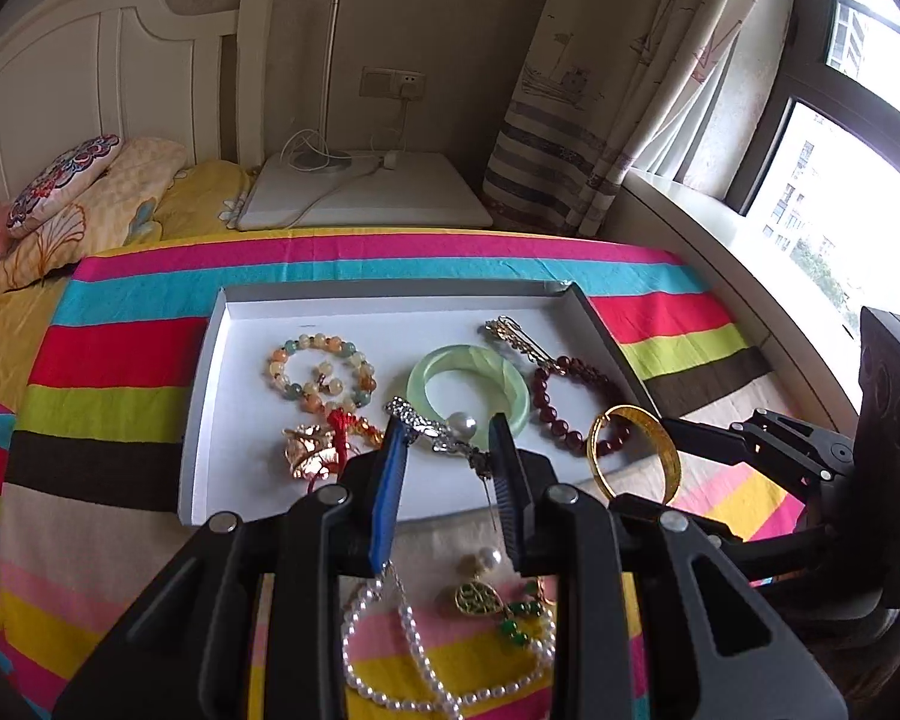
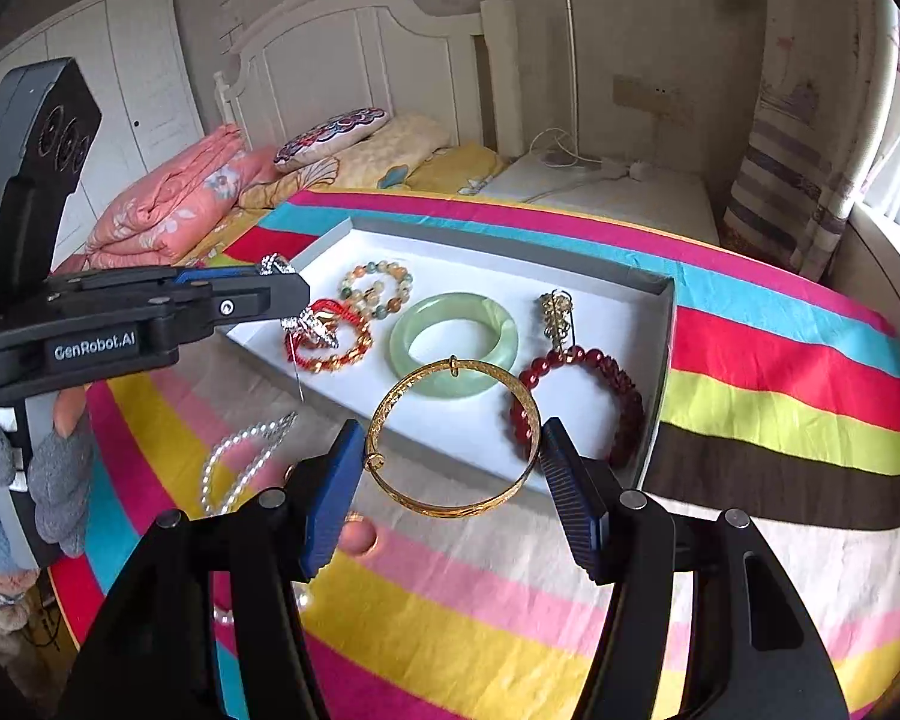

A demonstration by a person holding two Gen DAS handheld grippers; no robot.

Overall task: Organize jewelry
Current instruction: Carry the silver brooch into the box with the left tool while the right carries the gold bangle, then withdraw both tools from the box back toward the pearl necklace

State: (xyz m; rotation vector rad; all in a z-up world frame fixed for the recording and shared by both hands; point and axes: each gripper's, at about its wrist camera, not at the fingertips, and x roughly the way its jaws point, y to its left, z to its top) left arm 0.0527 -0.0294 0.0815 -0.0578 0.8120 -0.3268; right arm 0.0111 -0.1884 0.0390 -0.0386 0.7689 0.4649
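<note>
— Striped bedspread [image 2: 750,360], white tray [image 1: 210,420] on it. Much sorted?
— Several bracelets lie inside. Right tongs [image 2: 450,462] pinch a gold bangle [image 2: 456,438] at the tray's edge; left tongs [image 1: 444,432] pinch a rhinestone pin [image 1: 417,420].
— Left over?
— Pearl necklace [image 1: 390,648], earrings [image 1: 480,594].

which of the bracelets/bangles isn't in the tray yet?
The gold bangle, held upright between the right gripper's jaws near the tray's edge. The green jade bangle and dark red bead bracelet lie flat inside.
</note>
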